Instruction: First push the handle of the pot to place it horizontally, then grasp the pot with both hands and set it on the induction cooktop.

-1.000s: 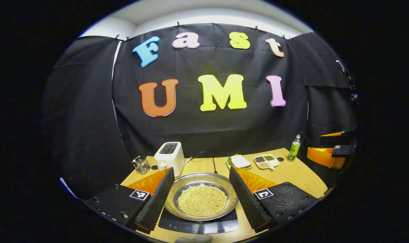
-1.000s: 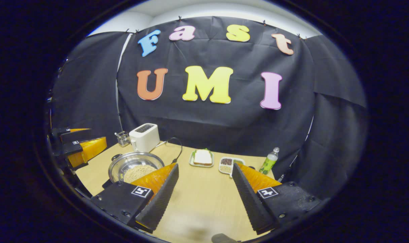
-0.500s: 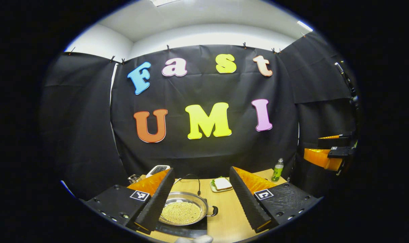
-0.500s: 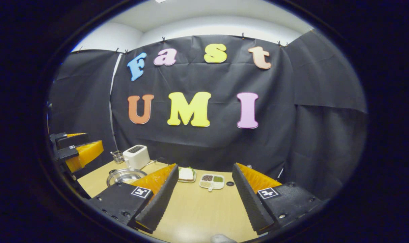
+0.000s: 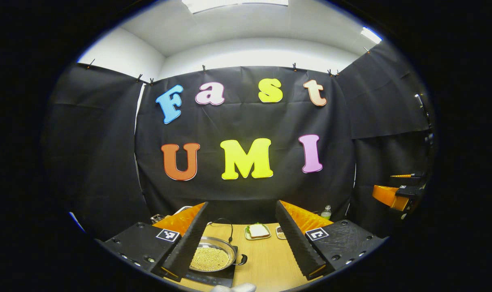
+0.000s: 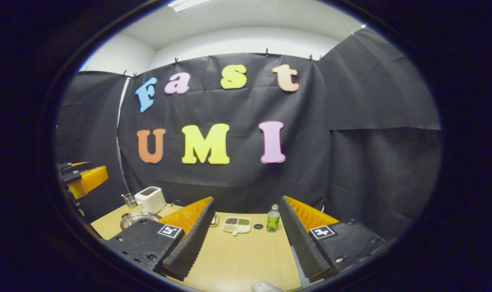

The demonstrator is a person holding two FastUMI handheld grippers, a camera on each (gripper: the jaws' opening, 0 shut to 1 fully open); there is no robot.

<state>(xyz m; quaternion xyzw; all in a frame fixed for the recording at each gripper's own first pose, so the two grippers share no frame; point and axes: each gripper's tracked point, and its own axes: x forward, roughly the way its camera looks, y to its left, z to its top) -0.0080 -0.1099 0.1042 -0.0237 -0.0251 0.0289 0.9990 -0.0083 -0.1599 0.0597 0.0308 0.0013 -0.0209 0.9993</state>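
Note:
A steel pot [image 5: 213,258] full of yellow beans sits on the black induction cooktop [image 5: 207,277] on the wooden table, one small side handle [image 5: 242,259] pointing right. My left gripper [image 5: 242,209] is open, held high and well back from the pot, with nothing between its fingers. My right gripper [image 6: 246,200] is also open and empty, raised above the table's right half. In the right gripper view the pot [image 6: 137,219] lies far left, partly behind a finger. Each gripper shows in the other's view: the right gripper [image 5: 396,190] and the left gripper [image 6: 81,178].
At the back of the table [image 6: 238,259] stand a white toaster [image 6: 149,198], a wire holder [image 6: 129,199], a plate with bread [image 5: 258,231], a divided dish of grains [image 6: 237,224] and a green bottle [image 6: 273,218]. A black cord [image 5: 226,224] runs behind the pot.
Both grippers have drawn back and upward from the table, so the pot and cooktop look smaller and lower. The pot has stayed on the cooktop. Both grippers remain open.

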